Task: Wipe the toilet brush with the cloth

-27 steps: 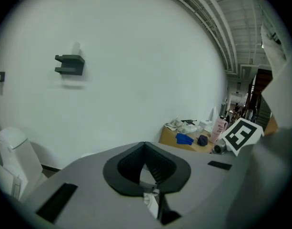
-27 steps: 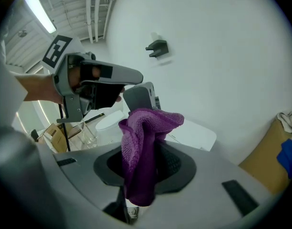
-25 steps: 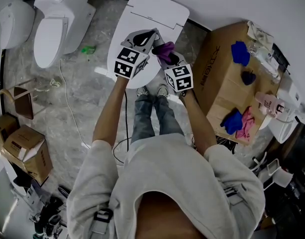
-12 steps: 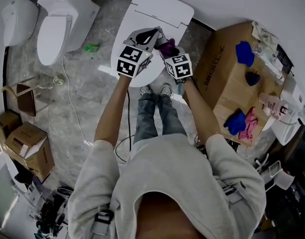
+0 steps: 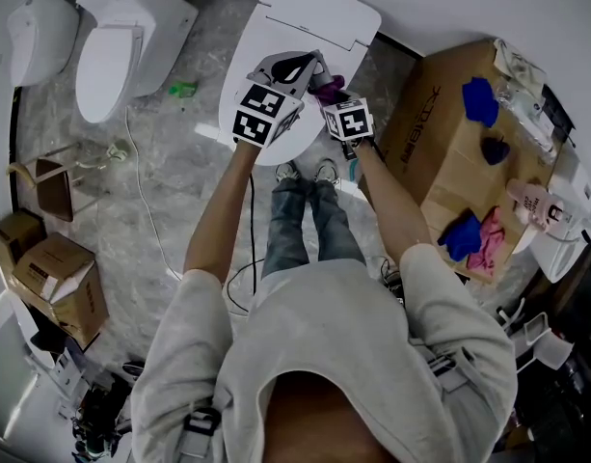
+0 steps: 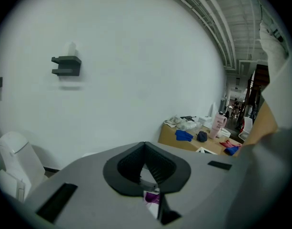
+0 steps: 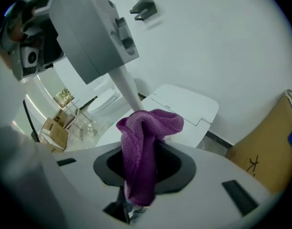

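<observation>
A purple cloth (image 7: 145, 147) is clamped between the jaws of the right gripper (image 7: 146, 168). Its folded top bunches up above the jaws and its tail hangs down through them. The top of the cloth touches a white toilet brush handle (image 7: 125, 87). The handle slants up and to the left from the right gripper into the left gripper (image 6: 145, 149). The left gripper's jaws are clenched on that handle. A sliver of white shows in the gap between them, with purple just beneath.

Seen from above, the person holds both grippers close together at arm's length, over the closed white lid of a toilet (image 5: 305, 17). To the right of the right gripper stands a cardboard-brown table (image 5: 425, 162), carrying a blue cloth (image 5: 480, 101) and, nearer the person, a pink cloth (image 5: 490, 239). Well to the left of the left gripper is a second white toilet (image 5: 121, 46), standing on a grey marbled floor (image 5: 179, 181).
</observation>
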Available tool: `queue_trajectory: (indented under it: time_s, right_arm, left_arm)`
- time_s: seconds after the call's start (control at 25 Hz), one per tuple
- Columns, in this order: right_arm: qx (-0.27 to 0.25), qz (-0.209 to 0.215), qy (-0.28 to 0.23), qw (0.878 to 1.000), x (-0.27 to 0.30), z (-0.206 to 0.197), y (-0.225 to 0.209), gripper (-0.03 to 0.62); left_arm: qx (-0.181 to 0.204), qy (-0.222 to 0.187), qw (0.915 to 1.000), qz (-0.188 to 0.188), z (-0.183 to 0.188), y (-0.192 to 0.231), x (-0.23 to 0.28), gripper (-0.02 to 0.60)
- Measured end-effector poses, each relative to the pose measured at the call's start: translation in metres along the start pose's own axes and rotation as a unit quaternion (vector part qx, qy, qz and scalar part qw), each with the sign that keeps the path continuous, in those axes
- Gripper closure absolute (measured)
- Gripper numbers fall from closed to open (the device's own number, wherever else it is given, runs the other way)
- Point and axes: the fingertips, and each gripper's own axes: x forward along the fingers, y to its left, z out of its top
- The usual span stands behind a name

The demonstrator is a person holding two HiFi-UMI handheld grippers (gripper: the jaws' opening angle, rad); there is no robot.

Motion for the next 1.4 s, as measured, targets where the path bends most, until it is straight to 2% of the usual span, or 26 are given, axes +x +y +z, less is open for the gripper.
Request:
queue_trajectory:
  time_s: [0.36, 0.48, 0.68, 0.88, 1.0, 1.12, 1.4]
  right_arm:
    - [0.007, -0.019, -0.013, 1.000, -0.031, -0.026, -0.018, 0.470]
    - [0.018, -0.026, -0.044, 0.999, -0.051, -0.022, -0.024, 0.470]
    - [0.030, -0.026, -0.136, 0.990, -0.093, 0.036, -0.037, 0.470]
    - [-0.005, 0.019, -0.236, 0.971, -0.147, 0.116, -0.013, 0.470]
    - [-0.030, 0.049, -0.274, 0.960, -0.171, 0.151, 0.009, 0.470]
    - [-0.041, 0.067, -0.272, 0.959, -0.168, 0.159, 0.020, 0.470]
    - [-0.005, 0.113, -0.211, 0.971, -0.131, 0.127, 0.019, 0.471]
  left_arm:
    - [0.002, 0.004, 1.0000, 0.005, -0.001, -0.002, 0.003, 0.563]
    - [0.001, 0.005, 0.9999, 0.009, -0.002, -0.003, 0.002, 0.563]
    - [0.001, 0.003, 0.9999, 0.014, -0.003, -0.002, 0.000, 0.563]
    - [-0.002, 0.004, 0.9998, 0.017, -0.004, 0.000, -0.001, 0.563]
    - [-0.002, 0.003, 0.9998, 0.019, -0.005, 0.001, -0.001, 0.563]
    - [-0.003, 0.004, 0.9998, 0.020, -0.005, 0.001, -0.001, 0.563]
    - [-0.006, 0.002, 0.9998, 0.020, -0.005, 0.001, -0.001, 0.563]
